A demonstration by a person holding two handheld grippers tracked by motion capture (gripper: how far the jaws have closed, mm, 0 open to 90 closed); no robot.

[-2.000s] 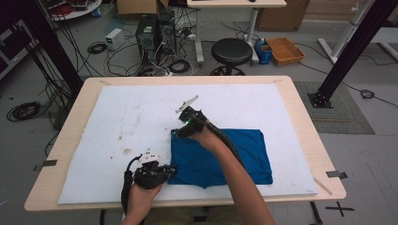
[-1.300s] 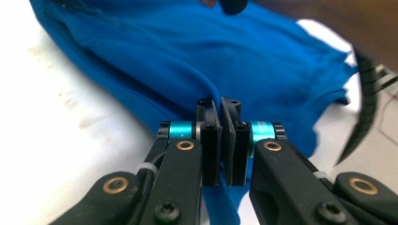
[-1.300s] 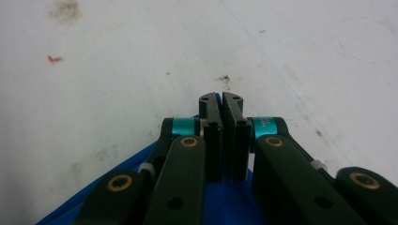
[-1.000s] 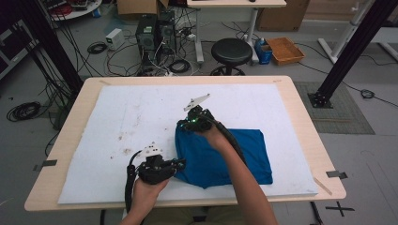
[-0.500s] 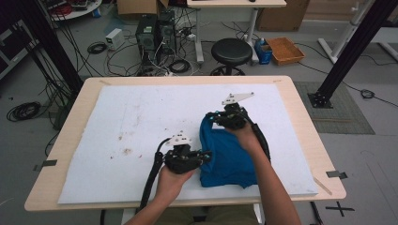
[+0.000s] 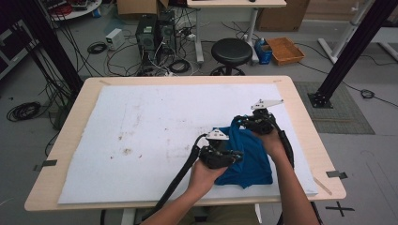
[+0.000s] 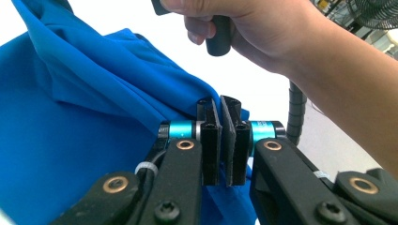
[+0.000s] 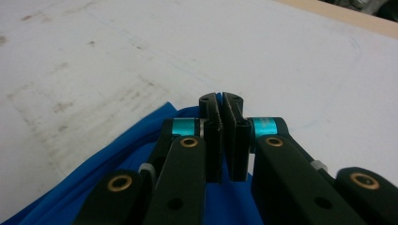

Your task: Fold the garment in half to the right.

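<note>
Wooden table (image 6: 300, 101) under a stained white mat (image 6: 155, 122) is what I am working on, with a stool, computer towers and loose cables on the floor beyond its far edge. I take the white mat as my landmark.

Starting at the left, the mat's left and middle stretches are bare apart from brownish marks. The blue cloth (image 6: 251, 157) lies on the mat's near right part, bunched and partly doubled over rather than flat.

My left gripper (image 6: 234, 157) sits at the near left edge of the cloth. In the left gripper view its jaws are pressed together on a fold of blue fabric (image 7: 117, 93), so I read it as clamped on the cloth. My right gripper (image 6: 237, 123) is at the cloth's far edge, further toward the mat's right side. In the right gripper view (image 8: 223, 105) its jaws meet with a sliver of blue between them and fabric bunched just beneath, so it looks clamped on the cloth too.

My judgement on progress: this is a fold in mid-course. Both edges are gripped and one side is carried over the rest, but the layers are rumpled and not aligned. Laying the carried edge down, releasing and smoothing are left to do.

I can read no brand, label or writing on the cloth, the mat or the grippers.
</note>
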